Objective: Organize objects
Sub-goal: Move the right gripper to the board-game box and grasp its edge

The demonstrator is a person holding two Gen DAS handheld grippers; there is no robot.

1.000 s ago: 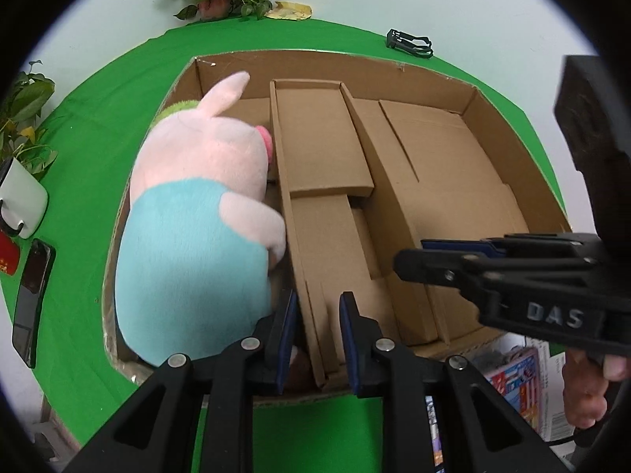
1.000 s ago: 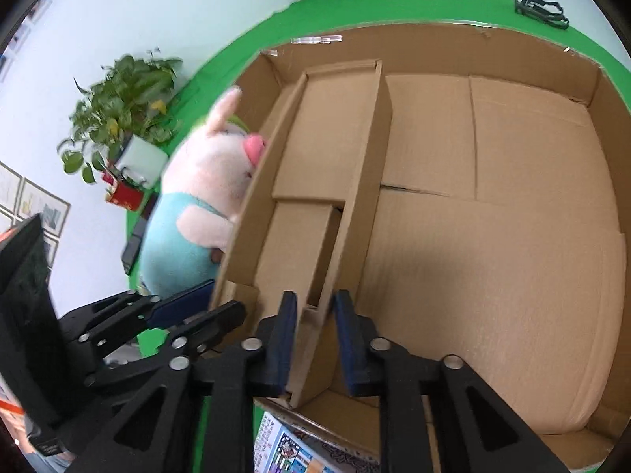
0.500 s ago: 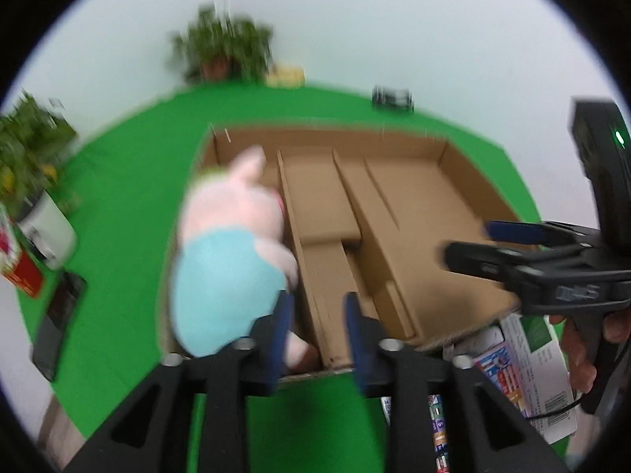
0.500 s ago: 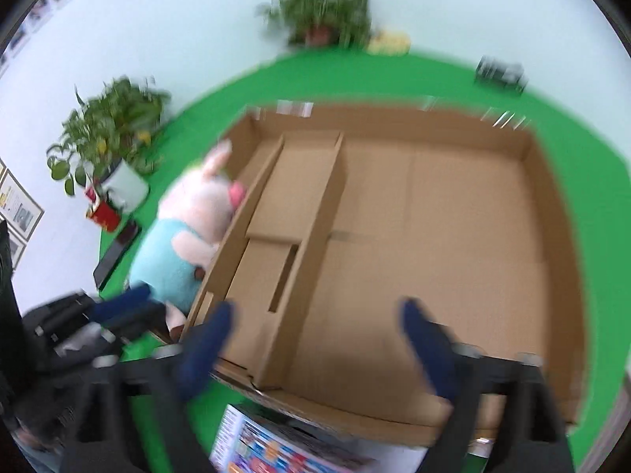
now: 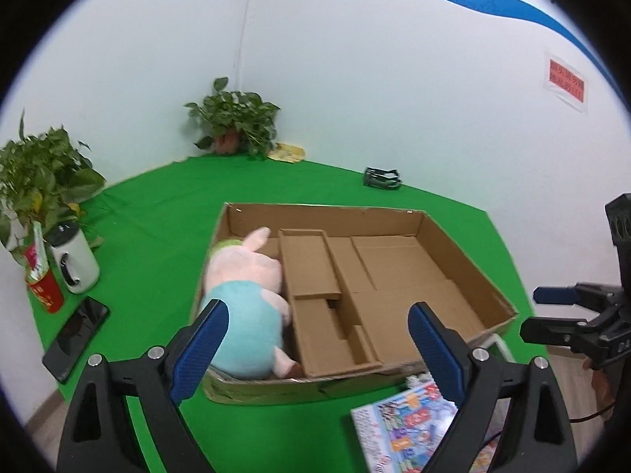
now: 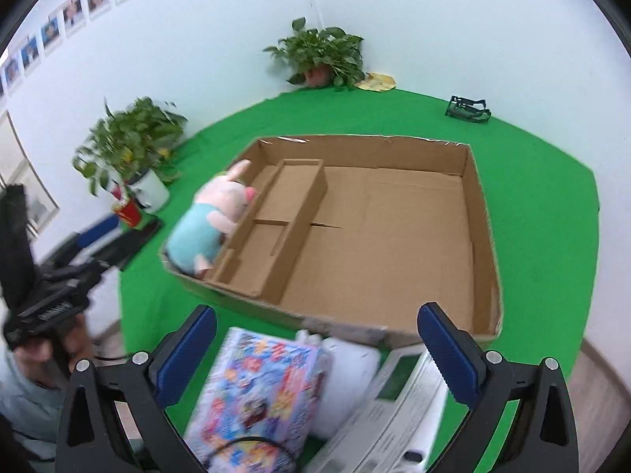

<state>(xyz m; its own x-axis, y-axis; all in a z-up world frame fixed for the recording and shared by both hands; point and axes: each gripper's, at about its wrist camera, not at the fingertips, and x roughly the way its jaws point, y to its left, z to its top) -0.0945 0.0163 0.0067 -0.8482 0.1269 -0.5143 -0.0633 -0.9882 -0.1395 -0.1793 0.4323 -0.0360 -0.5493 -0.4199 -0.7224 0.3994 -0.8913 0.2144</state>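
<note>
A: Where does the pig (image 5: 244,307) lie?
B: In the box (image 5: 465,252), in the narrow left compartment, against the divider (image 5: 311,272).
A: And the left gripper (image 5: 317,349)?
B: Wide apart, just opened further, holding nothing, back from the box's near wall.
A: The right gripper (image 6: 315,349)?
B: Fully spread, empty, above a colourful book (image 6: 260,386) and a white bag (image 6: 347,378) outside the box.

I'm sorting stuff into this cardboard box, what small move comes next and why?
Probably lower the open right gripper onto the colourful box just below it: both grippers hold nothing, and only the plush pig is in the cardboard box.
</note>
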